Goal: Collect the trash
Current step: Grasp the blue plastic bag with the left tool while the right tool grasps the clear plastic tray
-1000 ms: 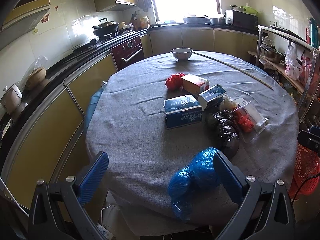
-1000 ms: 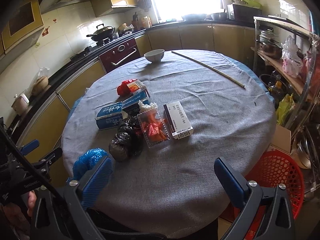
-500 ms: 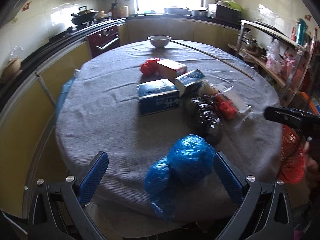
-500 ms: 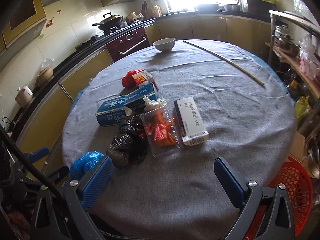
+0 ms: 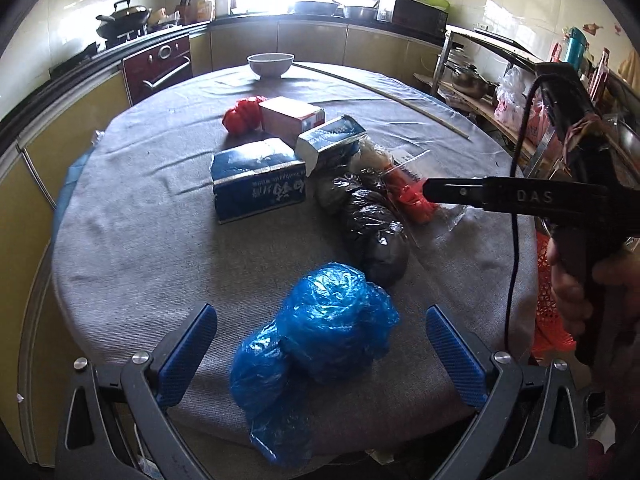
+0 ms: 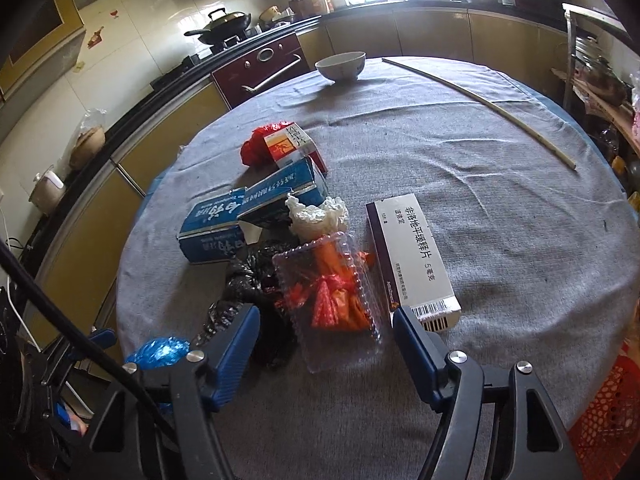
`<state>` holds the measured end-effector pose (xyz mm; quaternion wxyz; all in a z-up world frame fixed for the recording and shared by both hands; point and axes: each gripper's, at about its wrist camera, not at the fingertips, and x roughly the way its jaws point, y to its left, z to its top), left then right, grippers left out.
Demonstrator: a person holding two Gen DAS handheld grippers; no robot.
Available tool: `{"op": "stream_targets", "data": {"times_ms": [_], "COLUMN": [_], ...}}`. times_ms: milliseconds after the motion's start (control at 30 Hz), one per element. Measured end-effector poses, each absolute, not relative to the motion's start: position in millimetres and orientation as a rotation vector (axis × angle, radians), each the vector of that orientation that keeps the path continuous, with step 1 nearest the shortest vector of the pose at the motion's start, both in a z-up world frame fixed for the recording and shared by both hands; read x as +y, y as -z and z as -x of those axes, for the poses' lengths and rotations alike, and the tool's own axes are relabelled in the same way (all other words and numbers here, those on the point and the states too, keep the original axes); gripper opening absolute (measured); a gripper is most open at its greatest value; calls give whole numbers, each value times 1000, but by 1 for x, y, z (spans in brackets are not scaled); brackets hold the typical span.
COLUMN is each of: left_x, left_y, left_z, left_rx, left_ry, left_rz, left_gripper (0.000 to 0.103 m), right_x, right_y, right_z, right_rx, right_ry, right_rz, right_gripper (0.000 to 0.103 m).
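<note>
**Step in hand:** two approaches to trash on the counter (image 6: 520, 208).

**Right hand-held gripper** (image 6: 326, 334): jaws apart, nothing pressed between the pads; they have just been closing. The clear tray (image 6: 332, 300) of orange wrappers lies between the fingers, its near edge just ahead of the tips. The medicine box (image 6: 412, 256) sits just beside the right finger, the black bag (image 6: 256, 288) beside the left.
- Handling, as judged: centre on the tray alone, keep the pads off the box and the bag, and squeeze gently, since thin plastic will likely buckle or slip.

**Left hand-held gripper** (image 5: 322, 354): jaws wide apart, holding nothing. The blue bag (image 5: 320, 344) lies between the fingers, at the counter's near edge, touching neither pad.
- Handling, as judged: lower onto the upper bulge and gather plenty of film, or the loose lower lobe may drag off the edge.

**Destination, as judged:** the red basket (image 6: 600, 420), low to the right beyond the counter edge.
</note>
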<state>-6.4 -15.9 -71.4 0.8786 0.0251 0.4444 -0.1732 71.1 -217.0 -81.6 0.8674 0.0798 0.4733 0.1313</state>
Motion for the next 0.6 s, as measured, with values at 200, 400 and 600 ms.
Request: {"op": "stream_targets", "data": {"times_ms": [200, 400, 600], "left_x": [-10, -9, -14], "left_y": [80, 88, 84], "left_z": [1, -6, -6], "left_rx": [945, 972, 955], "left_ry": [389, 429, 415], "left_rz": [-21, 5, -15], "left_gripper": [92, 63, 54], "right_x": [-210, -212, -228], "right_y": [94, 95, 92], "right_z": [-84, -82, -72], "right_rx": [1025, 1000, 983], "right_ry": [-269, -273, -290], "right_rz": [-164, -178, -252], "right_gripper": [57, 54, 53]}}
